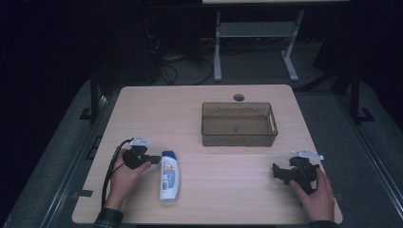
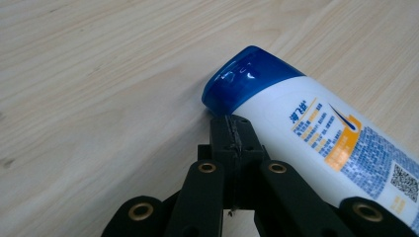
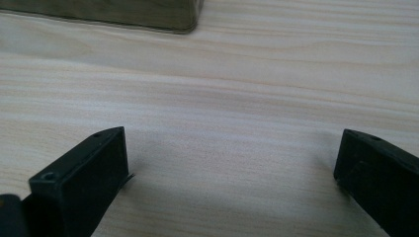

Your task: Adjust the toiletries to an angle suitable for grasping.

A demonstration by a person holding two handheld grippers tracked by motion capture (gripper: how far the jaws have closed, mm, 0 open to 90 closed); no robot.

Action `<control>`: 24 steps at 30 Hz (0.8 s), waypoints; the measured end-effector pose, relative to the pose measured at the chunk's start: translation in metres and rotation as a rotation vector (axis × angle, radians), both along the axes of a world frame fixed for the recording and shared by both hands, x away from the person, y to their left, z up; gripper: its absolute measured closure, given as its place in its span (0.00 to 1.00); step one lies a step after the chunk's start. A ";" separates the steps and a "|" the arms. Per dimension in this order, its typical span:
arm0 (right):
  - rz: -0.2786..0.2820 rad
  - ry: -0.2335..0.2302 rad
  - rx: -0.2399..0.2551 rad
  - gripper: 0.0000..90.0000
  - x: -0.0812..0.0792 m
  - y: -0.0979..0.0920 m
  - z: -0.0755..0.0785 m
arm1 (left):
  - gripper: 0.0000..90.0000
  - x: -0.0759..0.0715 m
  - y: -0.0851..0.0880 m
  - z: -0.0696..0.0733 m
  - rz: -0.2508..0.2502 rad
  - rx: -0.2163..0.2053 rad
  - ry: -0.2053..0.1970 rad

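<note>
A white shampoo bottle (image 1: 169,176) with a blue cap (image 2: 247,76) lies on its side at the table's front left, cap pointing away from the person. My left gripper (image 1: 153,160) sits just left of the cap. In the left gripper view its jaws are pressed together with nothing between them, and the left gripper's tip (image 2: 232,123) rests against the bottle just below the cap. My right gripper (image 1: 277,173) rests at the front right, and the right gripper (image 3: 232,163) has its jaws spread wide over bare wood.
A translucent brown bin (image 1: 239,137) stands right of the table's middle, and the bin's near corner (image 3: 123,12) lies ahead of the right gripper. A cable hole (image 1: 238,97) sits behind it. The wooden table (image 1: 166,109) has dark floor and a desk frame beyond.
</note>
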State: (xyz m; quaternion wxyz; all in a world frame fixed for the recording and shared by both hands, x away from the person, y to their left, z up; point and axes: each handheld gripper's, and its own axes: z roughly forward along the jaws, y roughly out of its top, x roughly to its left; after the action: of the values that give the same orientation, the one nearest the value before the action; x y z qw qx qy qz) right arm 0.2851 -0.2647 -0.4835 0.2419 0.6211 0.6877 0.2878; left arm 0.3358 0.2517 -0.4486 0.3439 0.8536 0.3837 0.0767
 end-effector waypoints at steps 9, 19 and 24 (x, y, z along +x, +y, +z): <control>0.000 0.000 0.000 0.00 0.000 0.000 0.000 | 1.00 0.000 -0.017 -0.001 -0.039 0.002 0.007; 0.000 0.000 0.000 0.00 0.000 0.000 0.000 | 1.00 -0.001 -0.033 -0.001 -0.091 0.011 0.012; 0.000 0.000 0.000 0.00 0.000 0.000 0.000 | 1.00 -0.003 -0.042 -0.001 -0.119 0.013 0.009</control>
State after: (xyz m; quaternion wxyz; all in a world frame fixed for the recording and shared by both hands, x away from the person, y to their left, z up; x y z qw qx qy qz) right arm 0.2850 -0.2647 -0.4835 0.2420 0.6211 0.6877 0.2877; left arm 0.3324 0.2095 -0.4496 0.3403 0.8775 0.3335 0.0547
